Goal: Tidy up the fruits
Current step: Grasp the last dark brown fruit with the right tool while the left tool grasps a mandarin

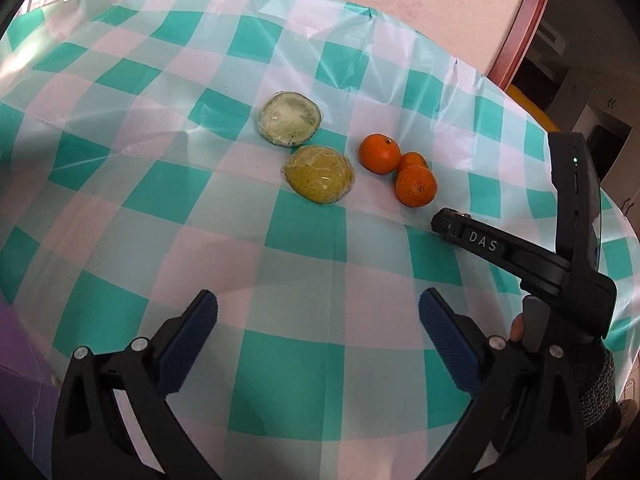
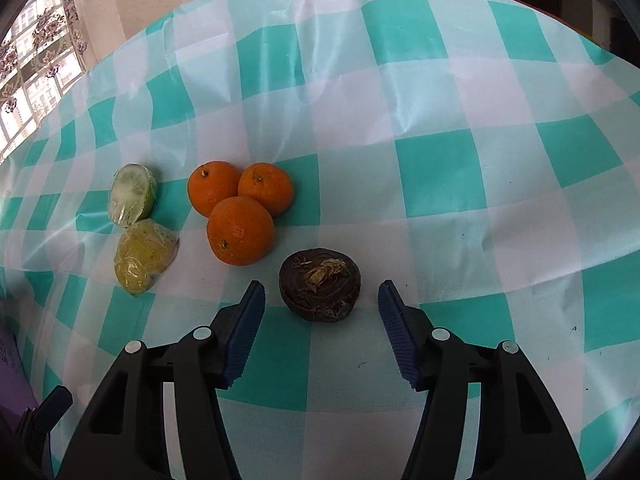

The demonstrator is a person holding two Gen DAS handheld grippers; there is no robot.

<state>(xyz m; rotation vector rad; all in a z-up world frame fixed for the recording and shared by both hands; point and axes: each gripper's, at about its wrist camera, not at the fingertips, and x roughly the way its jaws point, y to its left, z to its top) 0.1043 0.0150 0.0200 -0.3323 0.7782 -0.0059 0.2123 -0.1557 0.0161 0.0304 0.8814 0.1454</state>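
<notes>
Three oranges (image 2: 240, 204) lie bunched together on the checked tablecloth (image 2: 440, 120); they also show in the left wrist view (image 1: 400, 168). Left of them lie two plastic-wrapped green fruit halves, one cut side up (image 1: 291, 119) (image 2: 132, 194) and one skin side up (image 1: 320, 179) (image 2: 142, 256). A dark brown round fruit (image 2: 320, 290) sits on the cloth just ahead of my open right gripper (image 2: 322, 300), between its fingertips' lines. My left gripper (image 1: 318, 308) is open and empty over bare cloth, well short of the fruits. The right gripper's body (image 1: 520, 256) shows at the right of the left wrist view.
A pink wall and a window stand behind the table. A wooden door frame (image 1: 520, 28) is at the far right. A purple object (image 1: 16, 360) lies at the table's left edge.
</notes>
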